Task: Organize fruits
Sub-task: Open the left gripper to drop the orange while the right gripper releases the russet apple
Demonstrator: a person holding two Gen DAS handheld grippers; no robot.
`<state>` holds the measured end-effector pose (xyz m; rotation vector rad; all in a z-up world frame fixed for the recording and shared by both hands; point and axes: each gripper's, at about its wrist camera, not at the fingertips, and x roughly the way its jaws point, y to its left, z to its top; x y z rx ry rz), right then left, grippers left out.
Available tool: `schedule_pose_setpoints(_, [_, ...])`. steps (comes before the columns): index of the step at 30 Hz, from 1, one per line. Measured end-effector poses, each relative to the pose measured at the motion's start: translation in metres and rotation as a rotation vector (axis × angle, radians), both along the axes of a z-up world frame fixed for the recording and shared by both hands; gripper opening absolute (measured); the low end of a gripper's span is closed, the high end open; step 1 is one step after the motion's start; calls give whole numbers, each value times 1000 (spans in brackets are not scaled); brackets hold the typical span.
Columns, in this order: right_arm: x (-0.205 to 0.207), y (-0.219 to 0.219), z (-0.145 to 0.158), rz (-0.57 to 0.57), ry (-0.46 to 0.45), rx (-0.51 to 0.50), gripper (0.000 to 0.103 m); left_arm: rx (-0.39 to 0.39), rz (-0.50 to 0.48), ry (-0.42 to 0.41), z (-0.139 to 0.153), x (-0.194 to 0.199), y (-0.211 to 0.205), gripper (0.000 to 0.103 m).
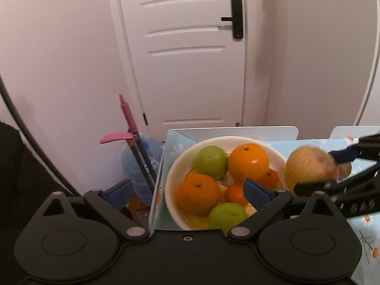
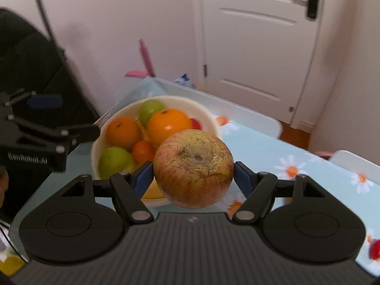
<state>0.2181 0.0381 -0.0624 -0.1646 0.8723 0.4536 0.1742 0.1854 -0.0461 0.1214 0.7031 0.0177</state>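
Right gripper (image 2: 193,178) clamped on a big reddish-yellow apple (image 2: 193,168), pads pressing both sides, carried in the air just beside the bowl (image 1: 173,166); judging by the task, it is next into the bowl; left gripper (image 1: 187,190) spread wide with nothing between the jaws, hanging over the near rim of the bowl, probably clear so the apple has room; bowl sits near the table (image 2: 273,147) corner, likely as the collecting spot. Count in bowl: two large oranges (image 1: 248,161), two small oranges (image 1: 269,178), two green apples (image 1: 210,158), one small red fruit seen only from the right wrist view; yellow at the bottom, cannot tell if fruit or pattern; one apple held.
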Motion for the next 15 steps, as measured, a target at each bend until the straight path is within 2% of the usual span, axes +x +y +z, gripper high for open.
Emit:
schedule_pose_setpoints(8, [0, 23, -18, 90, -10, 2, 88, -14, 55, -1, -2, -4, 12, 101])
schedule_pose_setpoints(13, [-5, 29, -20, 137, -29, -32, 89, -23, 58, -9, 1, -5, 11, 101])
schedule_pose_setpoints(14, [-7, 29, -20, 141, -38, -41, 90, -24, 57, -10, 2, -6, 11, 101])
schedule_pose_setpoints(15, [-8, 29, -18, 136, -51, -47, 96, -23, 56, -10, 2, -6, 10, 101])
